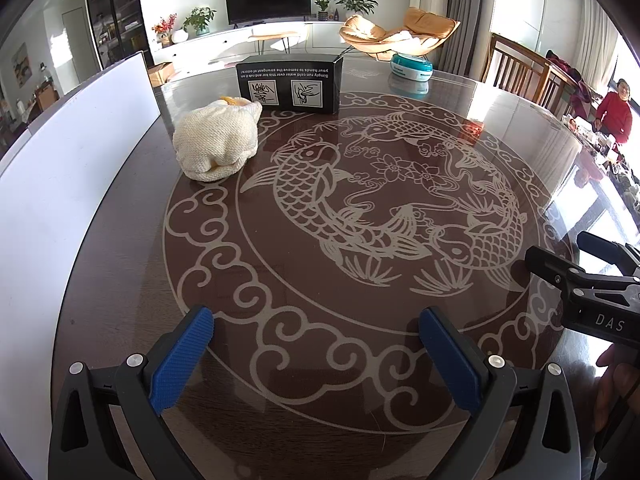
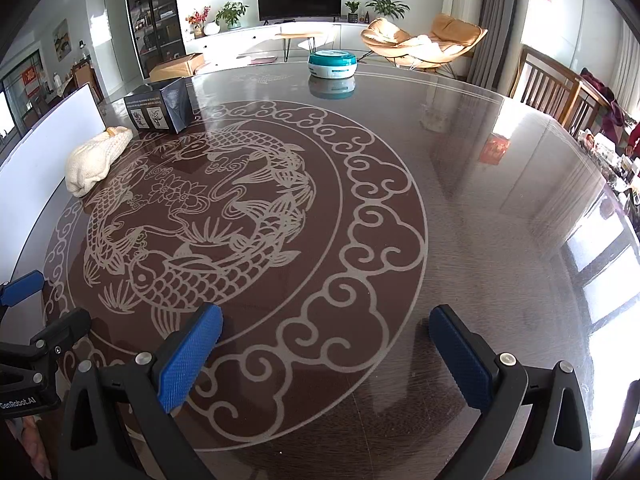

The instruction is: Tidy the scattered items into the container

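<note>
Nearest, the left gripper [image 1: 316, 322] and right gripper [image 2: 326, 322] hang wide apart over the desk [image 1: 360, 240], both released, grasping nothing. Farther left lies a cream knitted bundle [image 1: 216, 140], its contents hidden. Behind it stands a black box [image 1: 289, 84]; far right sits a teal-lidded container [image 1: 412, 67], closed.

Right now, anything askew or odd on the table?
Nothing spilled or damaged. The black box stands with its printed text upside down in the left wrist view. The cream knit item lies slumped beside the white board. The teal-and-white round container sits apart at the far edge.
</note>
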Demonstrator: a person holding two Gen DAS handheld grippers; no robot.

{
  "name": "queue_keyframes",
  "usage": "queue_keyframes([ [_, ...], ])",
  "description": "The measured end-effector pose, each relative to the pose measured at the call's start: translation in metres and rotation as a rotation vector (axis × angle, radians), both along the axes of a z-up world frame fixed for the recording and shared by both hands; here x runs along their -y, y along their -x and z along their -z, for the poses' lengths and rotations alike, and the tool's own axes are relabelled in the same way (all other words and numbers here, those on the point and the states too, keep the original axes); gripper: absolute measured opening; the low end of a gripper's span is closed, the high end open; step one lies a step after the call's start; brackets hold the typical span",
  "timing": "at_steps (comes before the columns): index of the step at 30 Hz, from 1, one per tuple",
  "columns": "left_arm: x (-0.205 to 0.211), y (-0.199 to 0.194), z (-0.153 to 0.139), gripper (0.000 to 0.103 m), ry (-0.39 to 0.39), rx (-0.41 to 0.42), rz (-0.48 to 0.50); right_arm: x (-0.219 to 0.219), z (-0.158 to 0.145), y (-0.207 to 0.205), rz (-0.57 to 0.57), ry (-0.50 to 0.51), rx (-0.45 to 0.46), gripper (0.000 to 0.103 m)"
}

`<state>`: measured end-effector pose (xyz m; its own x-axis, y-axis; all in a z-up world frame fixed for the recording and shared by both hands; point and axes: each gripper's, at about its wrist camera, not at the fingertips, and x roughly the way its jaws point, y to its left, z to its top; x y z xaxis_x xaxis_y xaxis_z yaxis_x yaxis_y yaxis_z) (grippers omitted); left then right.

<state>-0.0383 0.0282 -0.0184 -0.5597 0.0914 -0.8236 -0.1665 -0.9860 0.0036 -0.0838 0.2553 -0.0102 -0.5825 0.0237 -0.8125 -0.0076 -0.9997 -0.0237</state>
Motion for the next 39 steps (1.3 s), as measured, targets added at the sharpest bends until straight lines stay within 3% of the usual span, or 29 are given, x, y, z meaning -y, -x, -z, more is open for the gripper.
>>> queue_keyframes([
  [27,-0.001,0.004,0.0,0.103,0.001,0.004,-0.012,0.0,0.0,0.0,0.002,0.002,0.001,0.103],
  [39,0.036,0.075,0.001,0.103,0.001,0.003,-0.036,0.0,0.001,-0.001,0.002,0.002,0.001,0.103],
])
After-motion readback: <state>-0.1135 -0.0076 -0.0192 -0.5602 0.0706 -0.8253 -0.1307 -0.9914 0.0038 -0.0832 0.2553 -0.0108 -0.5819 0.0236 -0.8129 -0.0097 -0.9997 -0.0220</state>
